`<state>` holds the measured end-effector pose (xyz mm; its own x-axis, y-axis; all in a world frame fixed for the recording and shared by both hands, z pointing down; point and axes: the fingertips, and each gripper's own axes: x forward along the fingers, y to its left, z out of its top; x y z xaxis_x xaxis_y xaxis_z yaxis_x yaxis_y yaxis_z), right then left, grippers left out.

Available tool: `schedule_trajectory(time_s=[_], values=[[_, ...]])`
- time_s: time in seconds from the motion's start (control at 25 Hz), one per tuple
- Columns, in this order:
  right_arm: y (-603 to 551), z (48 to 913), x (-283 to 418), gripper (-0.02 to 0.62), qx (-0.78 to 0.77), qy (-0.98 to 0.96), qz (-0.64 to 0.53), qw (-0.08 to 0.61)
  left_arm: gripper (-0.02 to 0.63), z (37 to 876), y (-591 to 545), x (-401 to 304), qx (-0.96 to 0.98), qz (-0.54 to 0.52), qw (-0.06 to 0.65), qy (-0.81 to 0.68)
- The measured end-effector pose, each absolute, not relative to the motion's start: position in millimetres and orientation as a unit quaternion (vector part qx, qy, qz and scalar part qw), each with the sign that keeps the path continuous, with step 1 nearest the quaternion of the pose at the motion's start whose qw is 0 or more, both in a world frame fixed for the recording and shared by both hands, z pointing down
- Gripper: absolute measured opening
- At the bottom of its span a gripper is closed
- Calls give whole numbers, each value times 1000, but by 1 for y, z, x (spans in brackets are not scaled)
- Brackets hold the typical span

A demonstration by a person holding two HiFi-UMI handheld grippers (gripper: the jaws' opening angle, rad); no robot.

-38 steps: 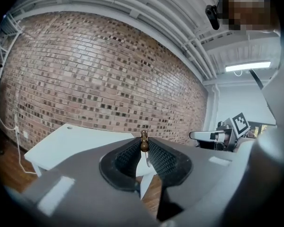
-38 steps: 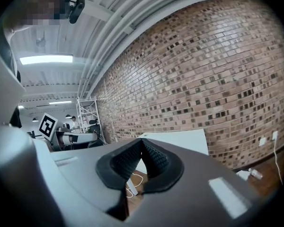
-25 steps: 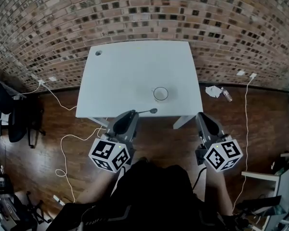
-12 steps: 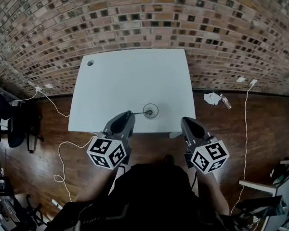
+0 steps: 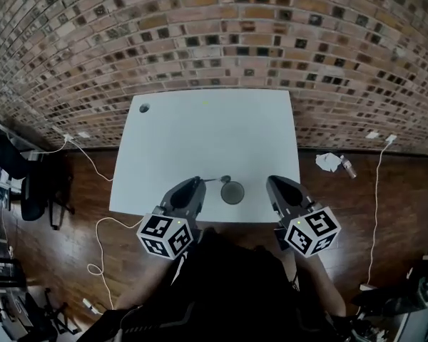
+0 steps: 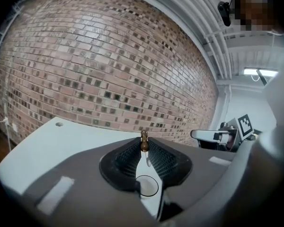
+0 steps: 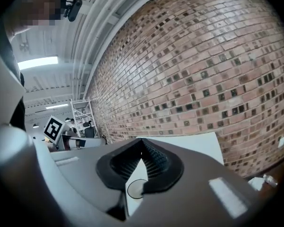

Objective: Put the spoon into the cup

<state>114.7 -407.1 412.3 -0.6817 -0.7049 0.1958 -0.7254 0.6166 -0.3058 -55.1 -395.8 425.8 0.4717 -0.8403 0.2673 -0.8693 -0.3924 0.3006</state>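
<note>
Brick wall [image 5: 214, 34] behind, a white surface [image 5: 200, 134] mid-frame in the head view. The left gripper [image 5: 195, 184] is clamped on the spoon [image 5: 222, 179], whose bowl sits just upper left of the cup [image 5: 232, 192], not yet inside. The right gripper [image 5: 277, 184] is closed and empty.

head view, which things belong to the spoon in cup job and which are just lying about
Job: spoon held in the left gripper, cup, table.
Lying about, all on the floor: crumpled paper, bottle, white cable.
</note>
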Motion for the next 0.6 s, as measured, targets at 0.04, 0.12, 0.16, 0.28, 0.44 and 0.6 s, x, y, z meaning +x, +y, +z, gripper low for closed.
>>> schedule_trajectory(time_s=[0.04, 0.12, 0.16, 0.28, 0.44, 0.6], values=[[-413, 414, 110, 6, 405, -895, 184, 30, 41, 430, -401, -57, 838, 41, 207, -502], [-423, 419, 104, 6, 425, -883, 197, 28, 41, 437, -414, -62, 849, 55, 213, -480], [-426, 421, 100, 6, 433, -878, 202, 28, 41, 438, -420, -64, 855, 60, 214, -469], [-433, 423, 90, 6, 452, -868, 202, 38, 41, 448, -432, -68, 869, 71, 223, -436], [-439, 430, 88, 6, 463, -862, 205, 37, 41, 465, -440, -71, 871, 80, 234, -423], [-442, 440, 95, 6, 454, -865, 210, 52, 41, 462, -447, -71, 861, 69, 238, -443]])
